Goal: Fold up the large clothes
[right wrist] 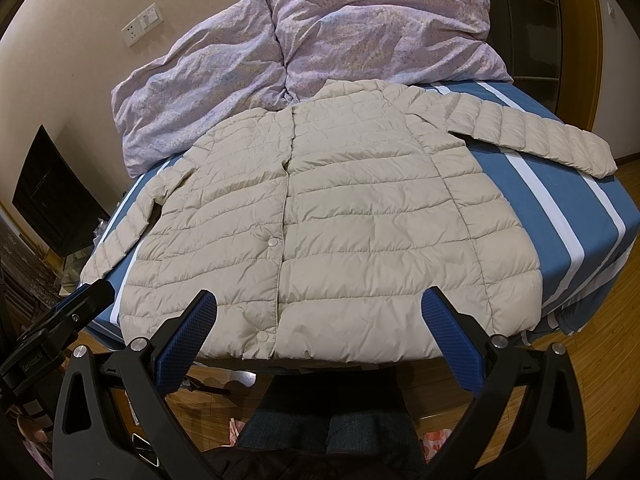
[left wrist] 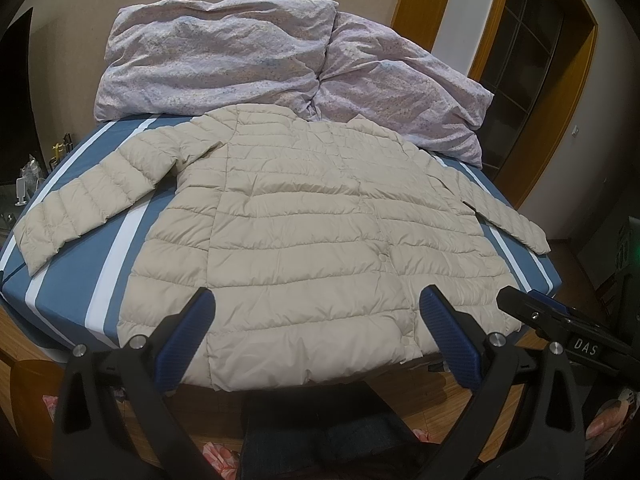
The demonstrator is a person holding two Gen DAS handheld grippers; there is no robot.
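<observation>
A cream quilted jacket [left wrist: 304, 224] lies flat and front-up on a bed with a blue, white-striped sheet [left wrist: 100, 256], its snap front closed and its hem at the near edge of the mattress. Both sleeves are spread outward, 1 toward each side of the bed. Behind the collar, 2 rumpled lilac pillows [left wrist: 216, 56] are piled against the wall and touch the jacket's shoulders.

The left gripper [left wrist: 318, 322] hovers above the hem with its jaws wide apart, holding nothing. The right gripper [right wrist: 320, 322] hangs just beside it over the same hem, fingers equally spread and empty.

Below the grippers, the person's dark trousers [right wrist: 328, 428] show above a wooden floor [right wrist: 560, 364]. A dark screen [right wrist: 56, 196] stands left of the bed, and a wood-framed doorway [left wrist: 532, 92] lies to the right.
</observation>
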